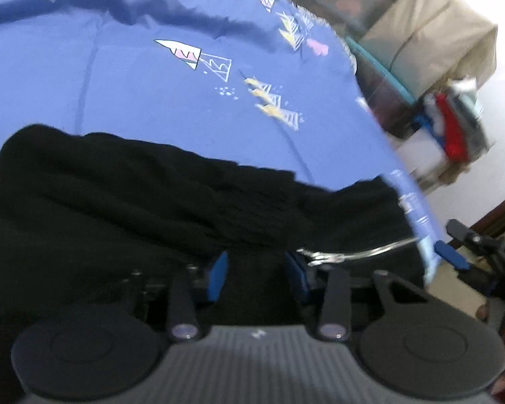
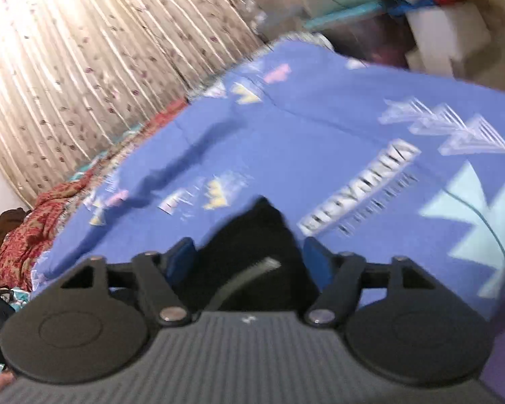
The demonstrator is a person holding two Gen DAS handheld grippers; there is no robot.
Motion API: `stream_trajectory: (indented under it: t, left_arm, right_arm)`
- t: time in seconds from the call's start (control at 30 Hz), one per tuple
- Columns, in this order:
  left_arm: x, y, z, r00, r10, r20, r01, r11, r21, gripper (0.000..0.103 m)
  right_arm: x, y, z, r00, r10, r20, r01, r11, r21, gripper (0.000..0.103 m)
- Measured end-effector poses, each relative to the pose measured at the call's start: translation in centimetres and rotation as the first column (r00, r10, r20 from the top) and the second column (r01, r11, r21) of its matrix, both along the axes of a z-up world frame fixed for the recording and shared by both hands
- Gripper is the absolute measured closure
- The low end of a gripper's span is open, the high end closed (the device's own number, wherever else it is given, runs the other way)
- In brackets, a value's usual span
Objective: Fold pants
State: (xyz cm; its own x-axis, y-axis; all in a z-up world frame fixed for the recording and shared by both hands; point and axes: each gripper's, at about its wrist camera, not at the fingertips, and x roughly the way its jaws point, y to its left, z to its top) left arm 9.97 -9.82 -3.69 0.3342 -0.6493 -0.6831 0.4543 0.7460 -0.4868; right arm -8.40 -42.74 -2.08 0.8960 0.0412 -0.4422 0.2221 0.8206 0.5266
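Your left gripper sits right over the black pants, blue pads partway apart w/ dark cloth between them. Blur and black-on-black mean you can't tell if the pads actually pinch the fabric. A thin silvery wire loop lies on the pants just right of that gripper.

Pants are bunched in a dark heap on the near part of the blue patterned bedsheet, reaching to the sheet's right edge. Beyond that edge, away from the pants: a teal-rimmed bin and a tan bag.

Your right gripper shows in its own cam w/ jaws spread wide, pads not pressing anything. A peak of the pants rises in the gap between them, plus a grey ribbed strip on the cloth. That gripper also shows in the left cam, off the sheet's right edge, beside the pants. Behind the sheet hang beige curtains; a red patterned blanket lies at its left side.
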Motion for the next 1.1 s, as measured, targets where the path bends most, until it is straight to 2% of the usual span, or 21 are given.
stream_trajectory:
  t: [0.07,0.17,0.2,0.23,0.27,0.37,0.43,0.53,0.7,0.83,0.97,1.1]
  left_arm:
    - [0.3,-0.4,-0.2,1.0,0.008,-0.009,-0.008,1.0,0.024,0.065]
    - [0.3,-0.7,0.5,1.0,0.018,-0.022,-0.017,0.998,0.055,0.065]
    - [0.0,-0.7,1.1,1.0,0.018,-0.018,-0.017,0.998,0.059,0.065]
    - [-0.3,-0.5,1.7,1.0,0.02,-0.015,-0.019,0.999,0.05,0.064]
    - [-0.7,0.0,2.5,1.0,0.023,-0.014,-0.022,0.999,0.027,0.059]
    - [-1.2,1.8,4.8,0.999,0.051,0.006,-0.051,0.997,-0.052,0.048]
    - [-1.4,3.6,6.5,0.996,0.087,0.021,-0.084,0.99,-0.112,0.041]
    - [-1.5,6.8,8.3,0.987,0.161,0.015,-0.154,0.964,-0.216,0.021]
    - [-1.4,11.3,9.1,0.969,0.245,-0.03,-0.242,0.918,-0.314,0.019]
    - [-1.9,15.1,7.9,0.946,0.318,-0.057,-0.319,0.891,-0.325,0.017]
    - [-2.4,19.2,6.0,0.904,0.412,-0.114,-0.426,0.848,-0.316,0.017]
    - [-2.4,22.0,4.2,0.868,0.472,-0.155,-0.497,0.816,-0.297,0.017]
  right_arm:
    - [0.2,-1.1,-2.0,0.999,-0.007,-0.051,0.01,0.999,0.049,0.022]
    - [1.1,-0.9,-4.5,0.99,0.018,-0.141,0.003,0.989,0.149,0.021]
    - [1.6,0.3,-4.6,0.99,0.014,-0.14,0.008,0.988,0.154,0.022]
    - [1.2,0.8,-4.2,0.991,0.007,-0.135,0.011,0.991,0.135,0.039]
    - [1.2,1.1,-3.8,0.99,0.03,-0.135,-0.012,0.991,0.132,0.076]
    - [0.5,2.1,-1.1,0.994,0.086,-0.075,-0.072,0.984,0.165,0.081]
    - [0.7,4.1,1.1,0.989,0.15,-0.016,-0.147,0.981,0.128,0.081]
    - [1.2,7.8,4.2,0.958,0.28,0.059,-0.283,0.957,0.064,0.081]
    - [3.7,15.9,7.2,0.871,0.482,0.096,-0.476,0.876,-0.082,0.081]
    - [6.4,22.7,7.1,0.778,0.627,0.05,-0.607,0.769,-0.2,0.081]
    - [8.4,28.8,4.3,0.675,0.735,-0.061,-0.723,0.644,-0.251,0.081]
    - [10.4,31.6,-1.0,0.58,0.771,-0.262,-0.814,0.54,-0.213,0.075]
